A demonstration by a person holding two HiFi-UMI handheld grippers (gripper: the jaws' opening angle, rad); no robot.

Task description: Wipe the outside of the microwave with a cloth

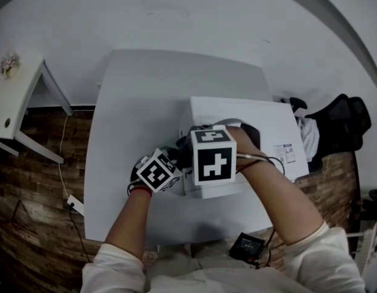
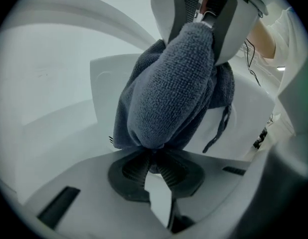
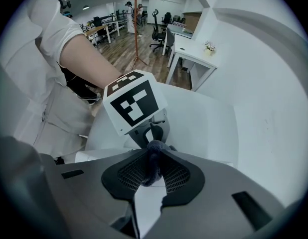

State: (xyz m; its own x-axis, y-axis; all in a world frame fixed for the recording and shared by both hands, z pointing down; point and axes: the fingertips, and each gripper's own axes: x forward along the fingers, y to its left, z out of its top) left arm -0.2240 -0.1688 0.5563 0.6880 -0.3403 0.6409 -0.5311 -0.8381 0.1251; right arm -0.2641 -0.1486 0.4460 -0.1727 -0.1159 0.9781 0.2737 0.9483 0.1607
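At microwave near edge: left gripper angled down, right gripper near-vertical (both clamped on cloth).

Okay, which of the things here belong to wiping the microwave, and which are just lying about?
For the job:
microwave
cloth
left tongs and right tongs, both shut on the cloth

Lying about:
side table
chair
power strip on the floor
black device near the person's lap

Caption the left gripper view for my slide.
Left gripper and right gripper both grip a blue-grey cloth by the white microwave.
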